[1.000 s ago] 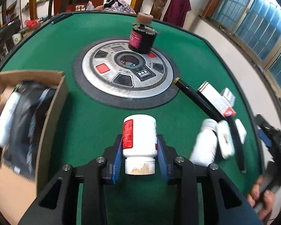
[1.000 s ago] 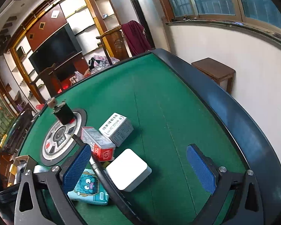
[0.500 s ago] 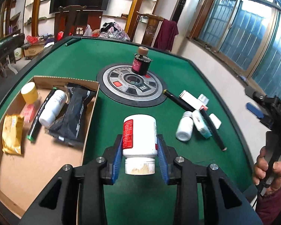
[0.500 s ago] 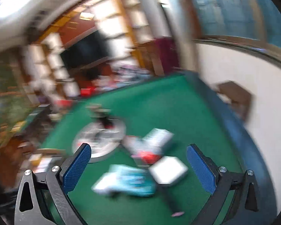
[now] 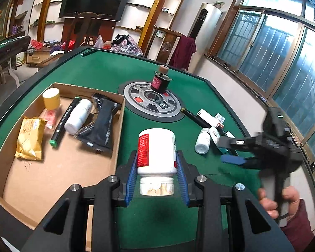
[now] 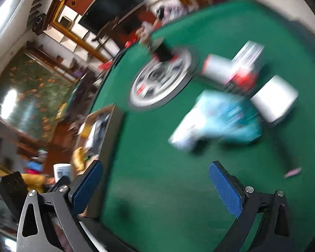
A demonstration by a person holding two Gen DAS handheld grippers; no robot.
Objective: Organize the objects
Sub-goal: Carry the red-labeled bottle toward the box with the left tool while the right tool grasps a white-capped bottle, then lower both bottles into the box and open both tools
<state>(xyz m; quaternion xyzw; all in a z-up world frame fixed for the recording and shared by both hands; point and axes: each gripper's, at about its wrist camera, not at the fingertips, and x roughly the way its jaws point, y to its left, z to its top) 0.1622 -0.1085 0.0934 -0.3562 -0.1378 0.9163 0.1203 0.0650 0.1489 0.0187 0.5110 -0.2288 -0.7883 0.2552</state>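
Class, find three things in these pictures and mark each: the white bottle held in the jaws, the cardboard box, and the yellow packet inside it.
White bottle [image 5: 156, 151]: left wrist view, on its white body beside the red label.
Cardboard box [image 5: 58, 178]: left wrist view, on its bare floor.
Yellow packet [image 5: 29, 138]: left wrist view, on its middle.

Three white bottles, one cardboard box, one yellow packet, two tongs.

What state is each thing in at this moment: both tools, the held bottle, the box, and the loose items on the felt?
Left tool: shut on the white bottle.
White bottle: held, cap toward the camera.
Right tool: open, holding nothing.
Cardboard box: open-topped, partly filled.
Small white bottle: lying on the felt.
Black jar: upright on the round panel.
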